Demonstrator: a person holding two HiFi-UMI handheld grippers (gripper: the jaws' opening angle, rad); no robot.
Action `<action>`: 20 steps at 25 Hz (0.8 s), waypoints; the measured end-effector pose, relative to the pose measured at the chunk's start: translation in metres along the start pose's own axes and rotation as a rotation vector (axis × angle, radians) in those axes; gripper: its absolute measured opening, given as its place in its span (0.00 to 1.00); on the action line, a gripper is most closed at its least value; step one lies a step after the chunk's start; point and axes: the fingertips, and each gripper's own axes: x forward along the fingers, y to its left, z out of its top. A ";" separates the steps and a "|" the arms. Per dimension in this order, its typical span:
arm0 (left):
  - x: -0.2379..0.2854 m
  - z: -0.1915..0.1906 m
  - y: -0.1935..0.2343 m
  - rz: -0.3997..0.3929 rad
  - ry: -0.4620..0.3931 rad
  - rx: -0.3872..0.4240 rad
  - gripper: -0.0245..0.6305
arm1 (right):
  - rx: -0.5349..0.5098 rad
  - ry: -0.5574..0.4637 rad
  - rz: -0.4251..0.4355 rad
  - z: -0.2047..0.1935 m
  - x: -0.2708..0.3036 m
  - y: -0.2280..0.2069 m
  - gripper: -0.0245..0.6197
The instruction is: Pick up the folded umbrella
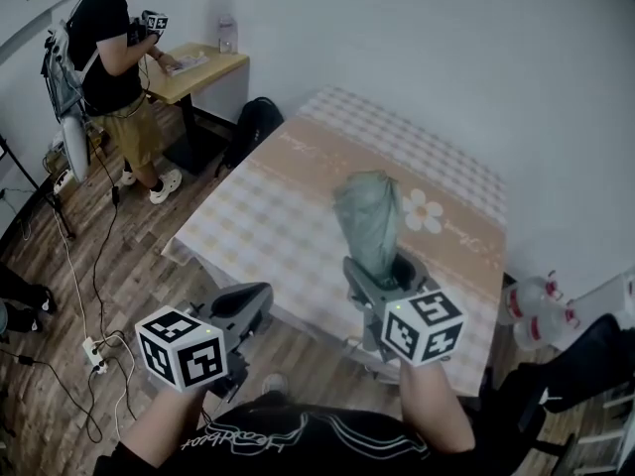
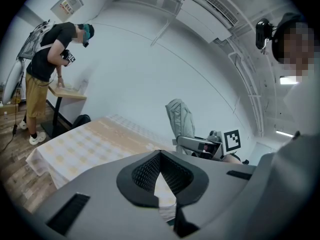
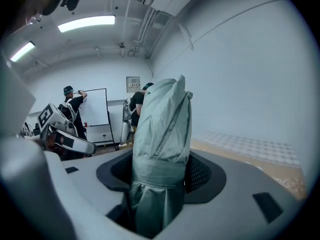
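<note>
1. Umbrella (image 3: 162,149) in the right tool (image 3: 160,176): plain pale grey-green.
2. Right tool and left tool (image 2: 160,166): grey bodies, with black mesh pads (image 3: 202,176).
3. Cubes (image 1: 425,327) on both tools: white, with black square markers.
4. Desk (image 1: 288,216) beyond the tools: cream-and-yellow check cloth, a plain tan band across it, and a paler check at the far edge.
5. Flower (image 1: 424,209) past the right tool: white petals on the tan band.
6. Floor (image 1: 129,266) beside the left tool: brown wood planks.
7. Wall (image 1: 446,67) beyond the desk: white.

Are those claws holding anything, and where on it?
The right gripper holds the umbrella at its wrap strap, most of it sticking up; the left gripper holds nothing.
</note>
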 end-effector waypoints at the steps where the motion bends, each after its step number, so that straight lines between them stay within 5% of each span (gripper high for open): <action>1: -0.002 -0.001 -0.005 0.001 -0.006 0.005 0.03 | -0.006 -0.025 0.007 0.005 -0.009 0.004 0.46; 11: -0.027 0.007 -0.052 -0.003 -0.082 0.073 0.03 | -0.030 -0.244 0.095 0.042 -0.084 0.034 0.46; 20: -0.047 0.005 -0.095 0.004 -0.125 0.181 0.03 | -0.043 -0.336 0.153 0.049 -0.138 0.059 0.46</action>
